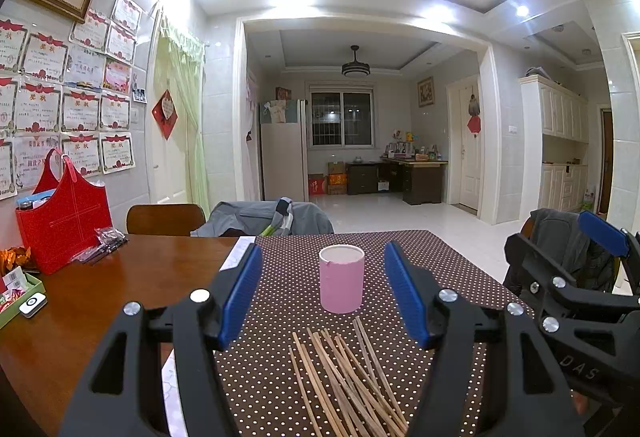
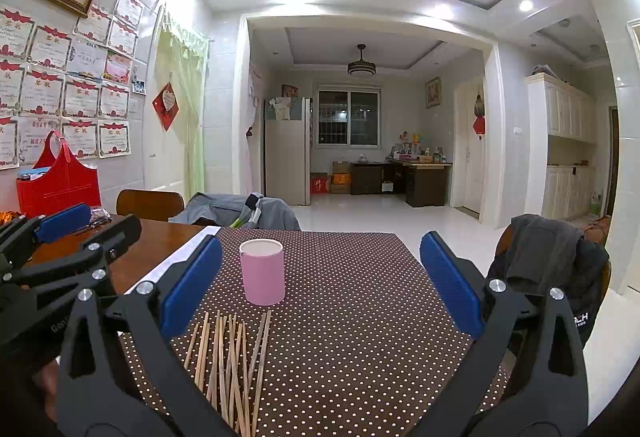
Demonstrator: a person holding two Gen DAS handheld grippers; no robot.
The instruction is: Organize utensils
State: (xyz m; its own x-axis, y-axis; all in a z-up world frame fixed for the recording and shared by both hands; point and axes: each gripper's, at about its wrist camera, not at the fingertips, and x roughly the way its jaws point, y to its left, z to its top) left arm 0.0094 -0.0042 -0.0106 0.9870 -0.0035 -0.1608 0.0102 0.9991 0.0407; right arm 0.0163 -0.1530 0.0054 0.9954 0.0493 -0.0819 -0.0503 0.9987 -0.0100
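While both claws hover spread wide and empty, left gripper and right gripper face a pink cup; chopsticks lie loose before it on the dotted cloth. Lettering "DAS" marks one claw.

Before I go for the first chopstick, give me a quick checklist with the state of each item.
1. Left gripper open, nothing between the fingers: ok.
2. Right gripper open and empty: ok.
3. Pink cup upright on the dotted tablecloth, mouth unobstructed: ok.
4. Chopsticks lying loose in front of the cup, none in it yet: ok.
5. Chopsticks separated for a single pick: not ok, several cross and overlap.
6. Cup empty inside: cannot tell.
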